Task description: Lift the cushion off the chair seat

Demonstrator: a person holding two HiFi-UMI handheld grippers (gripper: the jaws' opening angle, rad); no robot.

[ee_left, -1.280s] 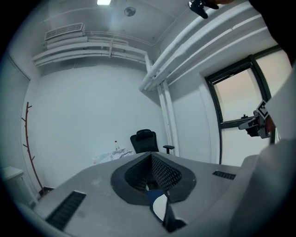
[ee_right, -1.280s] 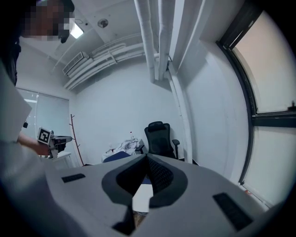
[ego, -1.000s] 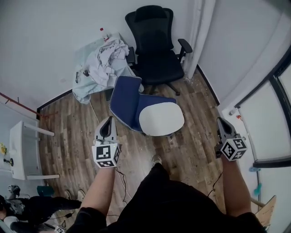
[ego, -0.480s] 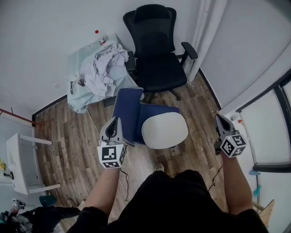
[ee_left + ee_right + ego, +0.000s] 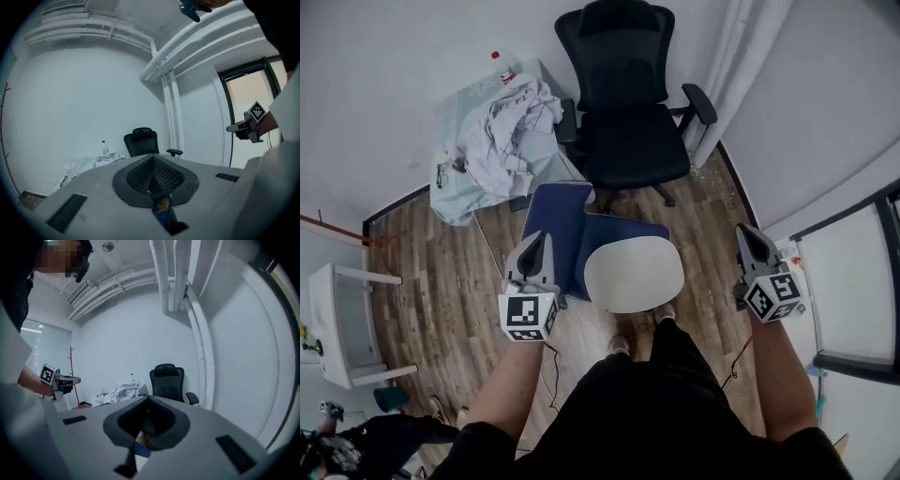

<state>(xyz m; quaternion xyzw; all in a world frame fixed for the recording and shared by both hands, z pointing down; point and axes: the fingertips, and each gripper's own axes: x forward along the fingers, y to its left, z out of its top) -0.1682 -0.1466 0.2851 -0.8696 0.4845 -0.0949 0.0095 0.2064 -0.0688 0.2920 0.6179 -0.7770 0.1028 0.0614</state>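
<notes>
A white rounded cushion (image 5: 634, 274) lies on the seat of a blue chair (image 5: 558, 230), straight in front of the person. My left gripper (image 5: 538, 246) hangs just left of the chair's backrest, jaws together, holding nothing. My right gripper (image 5: 748, 238) is well to the right of the cushion, apart from it, shut and empty. In the left gripper view my own jaws (image 5: 152, 159) point over the chair toward the far wall. The right gripper view shows its jaws (image 5: 149, 401) shut too, with a sliver of blue chair below them.
A black office chair (image 5: 624, 112) stands behind the blue one. A table with heaped white clothes (image 5: 502, 127) and a bottle (image 5: 497, 58) is at back left. A white side table (image 5: 337, 323) is at the left. Cables trail on the wood floor (image 5: 441, 253).
The person has stepped toward the blue chair. Both grippers have moved forward with them; the left one now sits beside the backrest. Neither has opened.
</notes>
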